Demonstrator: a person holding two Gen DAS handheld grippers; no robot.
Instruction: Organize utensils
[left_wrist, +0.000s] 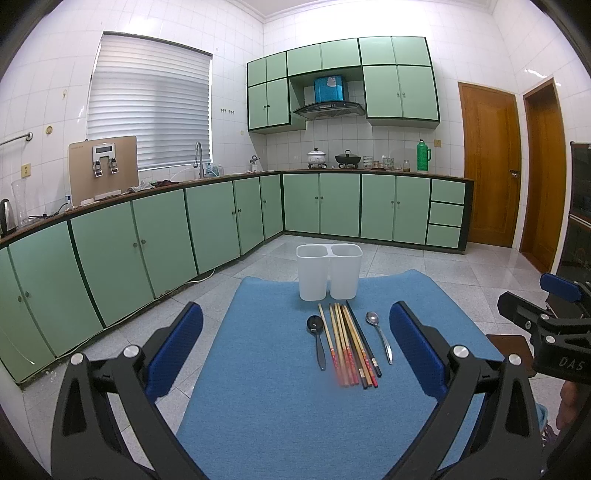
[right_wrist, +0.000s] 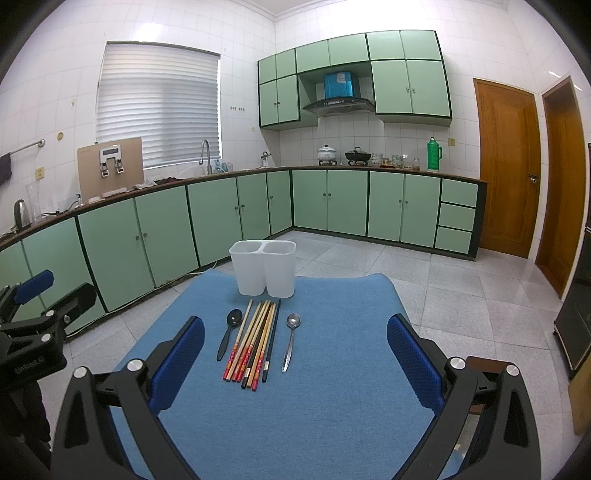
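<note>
Both the left gripper (left_wrist: 295, 347) and right gripper (right_wrist: 295, 350) are hovering with jaws released; wooden chopsticks (left_wrist: 347, 343) are lying at twelve o'clock before the white plastic two-compartment holder (left_wrist: 328, 271).

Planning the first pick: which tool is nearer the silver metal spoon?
Right. The silver metal spoon lies at the right end of the utensil row, left of centre before the right tool. From the left tool, it sits off to the right, beyond the chopsticks.

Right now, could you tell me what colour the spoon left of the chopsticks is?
Black spoon, clearest in the right wrist view.
</note>
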